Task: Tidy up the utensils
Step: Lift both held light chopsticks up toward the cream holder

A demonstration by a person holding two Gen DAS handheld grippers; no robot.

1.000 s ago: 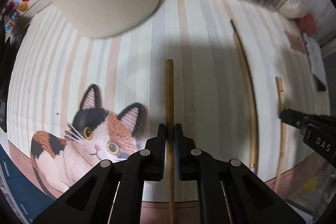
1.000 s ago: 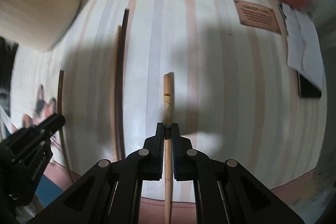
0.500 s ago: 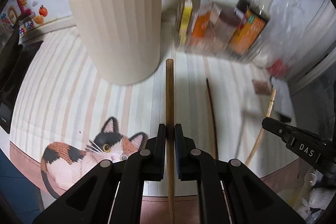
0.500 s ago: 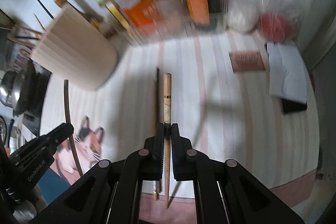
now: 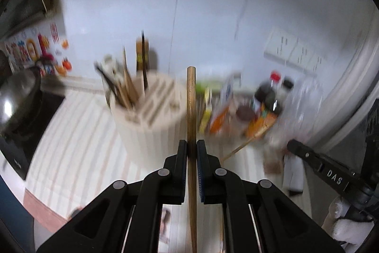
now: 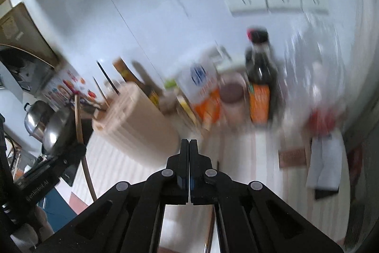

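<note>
- Left gripper (image 5: 191, 148): jaws closed to a narrow gap, clamped on a brown wooden chopstick (image 5: 191, 98). The stick runs straight forward through the jaws, and its blunt end stands well past the tips.
- Right gripper (image 6: 189, 151): jaws pressed together with no gap showing and nothing sticking out ahead of them. Cannot tell whether anything thin is pinched between them.
- Slotted holder (image 5: 146, 115): a beige cylinder standing upright on the striped bench (image 5: 78, 134). It sits just left of the held chopstick's line, ahead of the jaws. Several sticks (image 5: 128, 89) already stand in its far-left slots, and the nearer slots look free.
- To the right of the holder a pale stick (image 5: 244, 146) shows between it and the right gripper. Blur hides whether it is held or lying loose.
- Further right of the holder is a cluster of bottles and packets (image 5: 260, 106) against the wall. To the holder's left is a steel pan (image 5: 19, 96).
- Step, as I judge it: carrying the chopstick to the holder, raised and not yet over a slot.
- Next move calls for shifting left until the stick is above the holder's top, tipping it near vertical, aiming one end at a free slot and lowering before the jaws let go. The slots are narrow, so alignment matters, and the sticks already inside could be knocked.
</note>
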